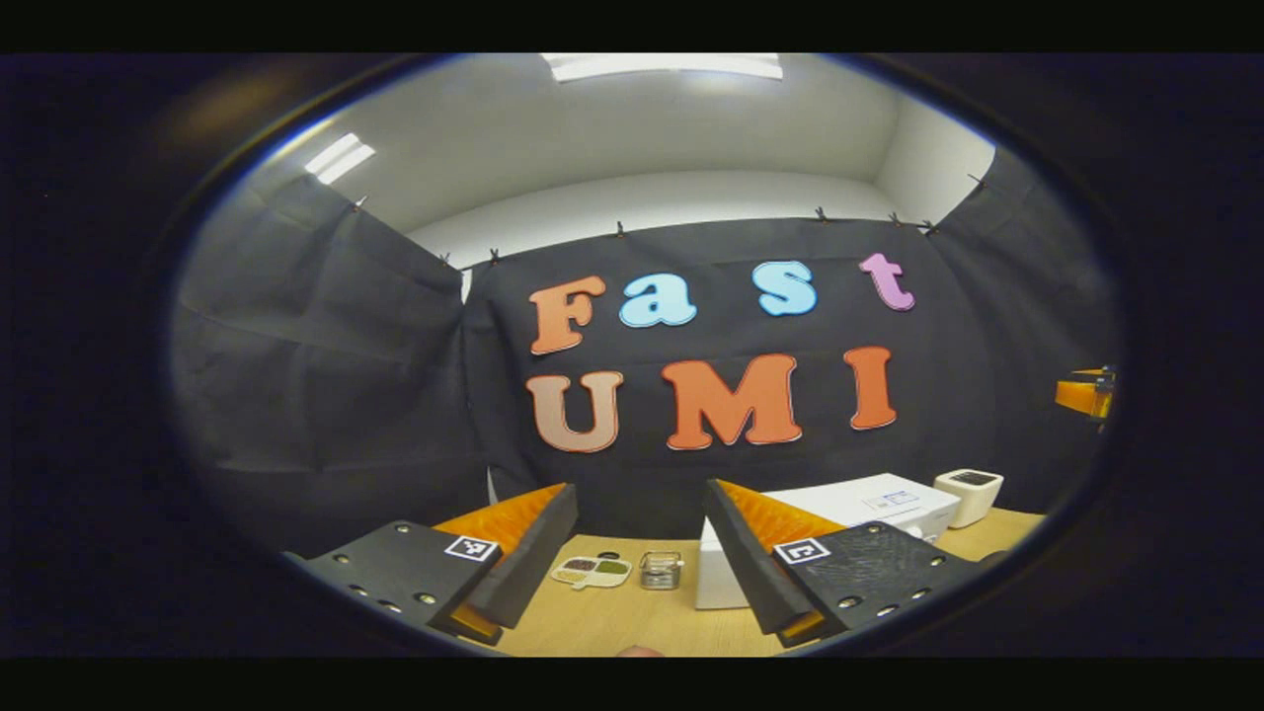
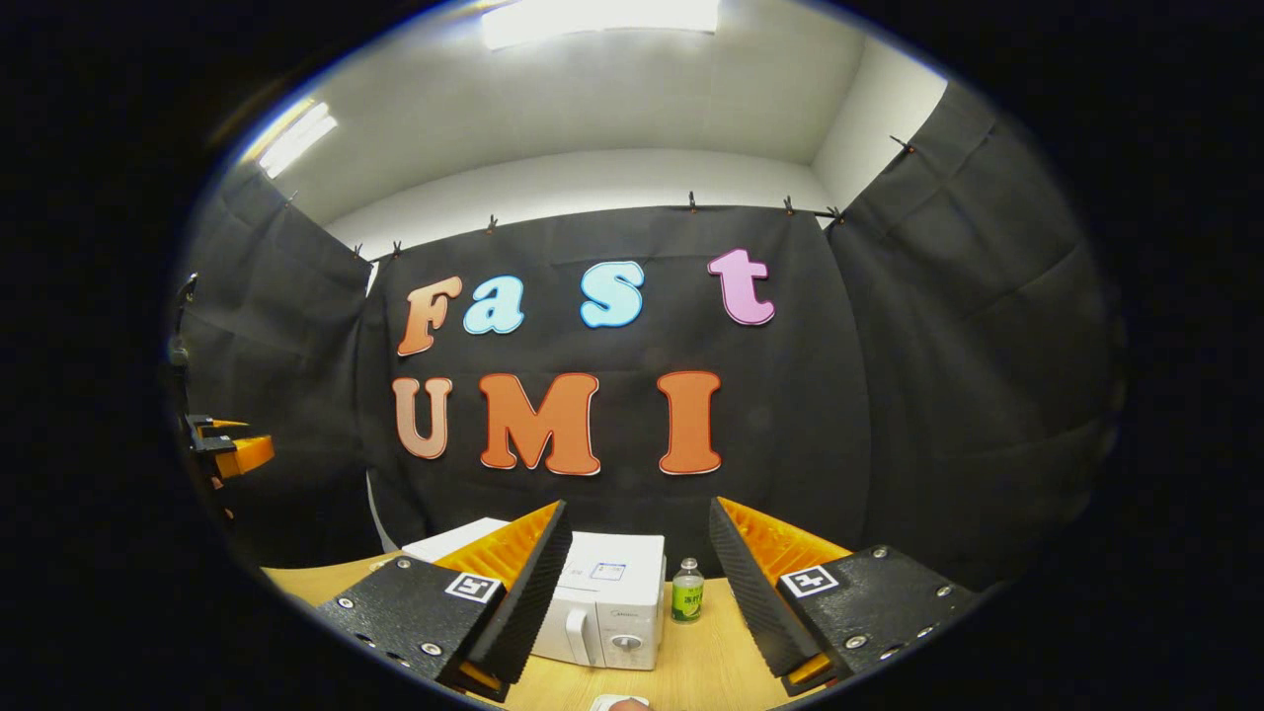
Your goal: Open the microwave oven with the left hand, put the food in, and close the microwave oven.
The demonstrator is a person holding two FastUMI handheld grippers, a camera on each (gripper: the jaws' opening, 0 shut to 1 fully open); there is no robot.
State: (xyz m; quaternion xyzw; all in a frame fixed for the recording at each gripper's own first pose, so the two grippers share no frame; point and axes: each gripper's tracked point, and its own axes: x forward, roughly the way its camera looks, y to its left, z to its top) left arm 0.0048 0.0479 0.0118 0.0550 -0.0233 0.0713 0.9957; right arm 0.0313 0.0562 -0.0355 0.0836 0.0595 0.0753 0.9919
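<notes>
1. On the wooden table point(image 1: 612, 622), a white microwave point(image 2: 604, 602) stands shut beside a small bottle point(image 2: 687, 595).
2. Nearby lie a divided plate point(image 1: 591, 571) holding food and a clear jar point(image 1: 660, 570).
3. Left gripper point(image 1: 640, 568) and right gripper point(image 2: 640, 588) both gape, grasping nothing.

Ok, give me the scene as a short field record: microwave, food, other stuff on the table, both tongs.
microwave: white microwave on the wooden table, door shut
food: sectioned plate on the table, left of the microwave
other items: clear jar beside the plate; green bottle right of the microwave; small white box behind it
left tongs: open, holding nothing
right tongs: open, holding nothing
</notes>
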